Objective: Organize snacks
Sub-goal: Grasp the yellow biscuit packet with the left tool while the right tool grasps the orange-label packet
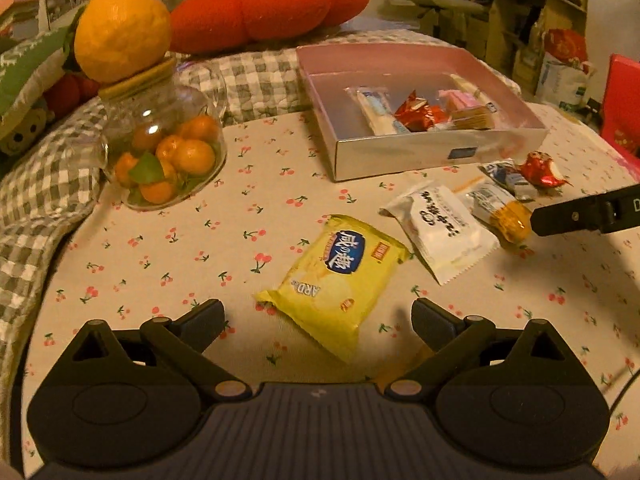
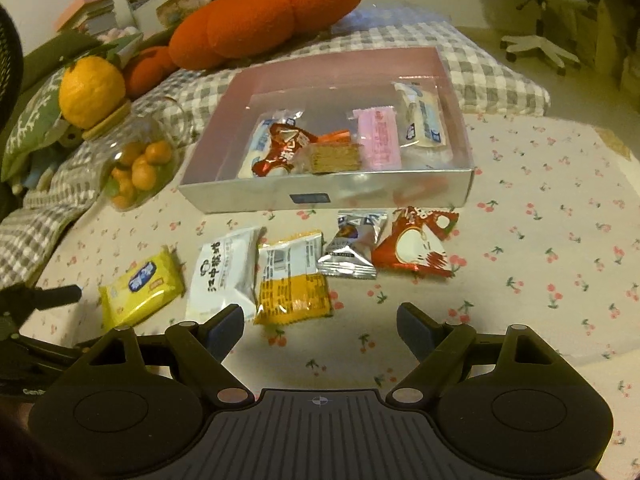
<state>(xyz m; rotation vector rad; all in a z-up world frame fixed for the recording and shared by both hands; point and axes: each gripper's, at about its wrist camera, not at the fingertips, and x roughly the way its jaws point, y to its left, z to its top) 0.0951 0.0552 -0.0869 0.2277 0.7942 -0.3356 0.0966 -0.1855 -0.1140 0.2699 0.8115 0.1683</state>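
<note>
- Snacks lie in two groups around the silver box (image 1: 420, 156) on the cherry-print cloth (image 1: 160, 256) — some inside it, five loose in front of its near wall.
- Left wrist view: the left gripper (image 1: 318, 318) hovers with its fingers spread wide and nothing between them, just short of the yellow packet (image 1: 336, 280), which lies well in front of the box. Next to it is the white packet (image 1: 440, 228), then the orange-ended packet (image 1: 500, 212); the right gripper's dark finger (image 1: 576, 216) reaches in beside that one. A glass jar of small oranges (image 1: 164, 152) stands left of the box.
- Right wrist view: the right gripper (image 2: 320, 326) is also wide open and empty, hovering near the orange-ended packet (image 2: 292, 276). Closer to the box's front wall (image 2: 320, 194) lie a silver wrapper (image 2: 354, 248) and a red wrapper (image 2: 416, 246), side by side. Inside the box sit a pink bar (image 2: 378, 140), a wafer (image 2: 334, 156) and other wrapped pieces.
</note>
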